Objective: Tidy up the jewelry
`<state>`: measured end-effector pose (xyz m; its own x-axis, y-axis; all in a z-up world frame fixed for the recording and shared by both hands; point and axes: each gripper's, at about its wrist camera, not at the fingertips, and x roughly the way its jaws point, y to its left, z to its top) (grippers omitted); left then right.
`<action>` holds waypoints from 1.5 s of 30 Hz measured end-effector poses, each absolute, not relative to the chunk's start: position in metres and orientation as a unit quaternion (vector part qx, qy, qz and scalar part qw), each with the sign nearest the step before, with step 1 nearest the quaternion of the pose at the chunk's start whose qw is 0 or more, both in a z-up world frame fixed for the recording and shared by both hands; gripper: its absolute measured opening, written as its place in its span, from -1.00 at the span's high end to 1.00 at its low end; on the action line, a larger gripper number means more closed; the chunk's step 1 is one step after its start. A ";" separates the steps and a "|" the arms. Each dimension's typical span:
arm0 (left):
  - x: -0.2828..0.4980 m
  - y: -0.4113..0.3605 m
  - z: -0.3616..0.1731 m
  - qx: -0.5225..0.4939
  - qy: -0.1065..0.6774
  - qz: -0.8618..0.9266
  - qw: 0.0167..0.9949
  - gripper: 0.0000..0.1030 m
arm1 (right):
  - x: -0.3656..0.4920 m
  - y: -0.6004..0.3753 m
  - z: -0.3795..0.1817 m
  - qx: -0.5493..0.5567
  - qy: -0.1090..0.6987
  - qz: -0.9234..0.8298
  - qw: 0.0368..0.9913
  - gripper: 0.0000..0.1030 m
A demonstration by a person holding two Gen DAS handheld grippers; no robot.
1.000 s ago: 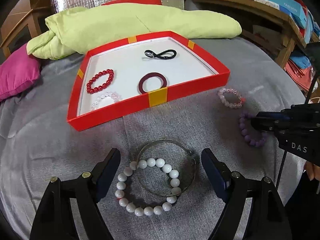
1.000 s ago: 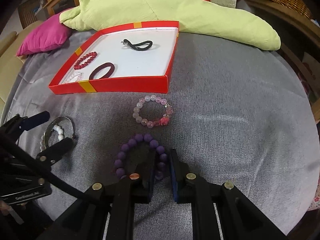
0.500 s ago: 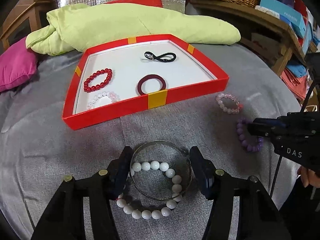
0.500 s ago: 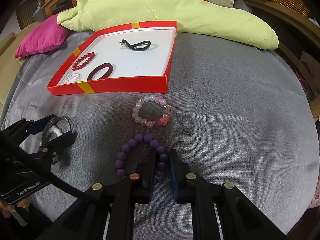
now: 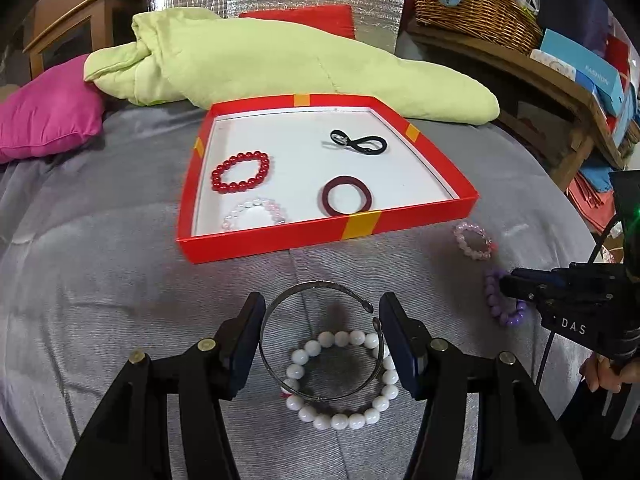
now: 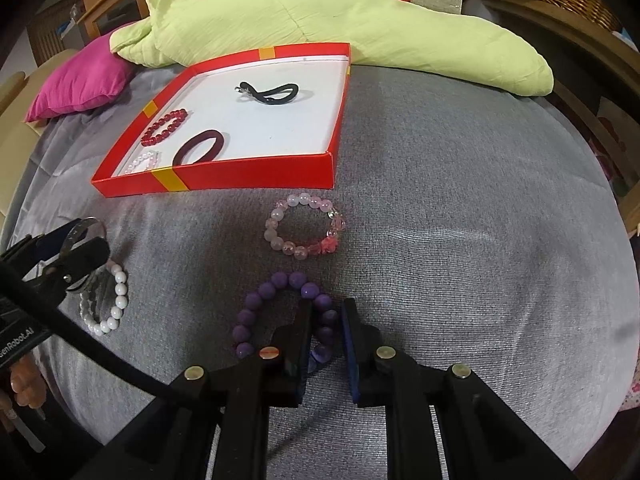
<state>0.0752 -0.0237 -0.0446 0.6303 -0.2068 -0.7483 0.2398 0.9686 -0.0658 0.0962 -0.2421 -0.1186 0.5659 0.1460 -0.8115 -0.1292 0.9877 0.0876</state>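
My left gripper [image 5: 320, 340] is shut on a silver metal bangle [image 5: 316, 292] and holds it lifted above a white bead bracelet [image 5: 340, 416] that lies on the grey cloth. My right gripper [image 6: 326, 340] is shut on the right side of a purple bead bracelet [image 6: 264, 292] that rests on the cloth. A pink bead bracelet [image 6: 304, 224] lies just beyond it. The red tray [image 5: 352, 230] with a white floor holds a red bead bracelet [image 5: 240, 172], a clear-pink bracelet [image 5: 256, 212], a maroon hair tie [image 5: 346, 195] and a black hair tie [image 5: 360, 142].
A light green cushion [image 5: 280, 64] and a magenta pillow [image 5: 44, 112] lie behind the tray. A wooden shelf with a wicker basket [image 5: 476, 8] and boxes stands at the right. Grey cloth [image 6: 480, 240] covers the round table.
My left gripper closed on the silver bangle and lifted it off the white bead bracelet. My right gripper stayed shut on the purple bracelet.
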 end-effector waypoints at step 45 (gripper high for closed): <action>0.072 -0.019 -0.057 0.047 0.442 -0.100 0.890 -0.18 | 0.088 -0.215 -0.123 -0.039 0.438 0.088 0.894 0.78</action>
<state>0.0717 -0.0192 -0.0575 0.5893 -0.1373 -0.7962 0.2198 0.9755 -0.0055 0.0878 -0.2145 -0.1229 0.6012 0.1238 -0.7894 -0.1920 0.9814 0.0077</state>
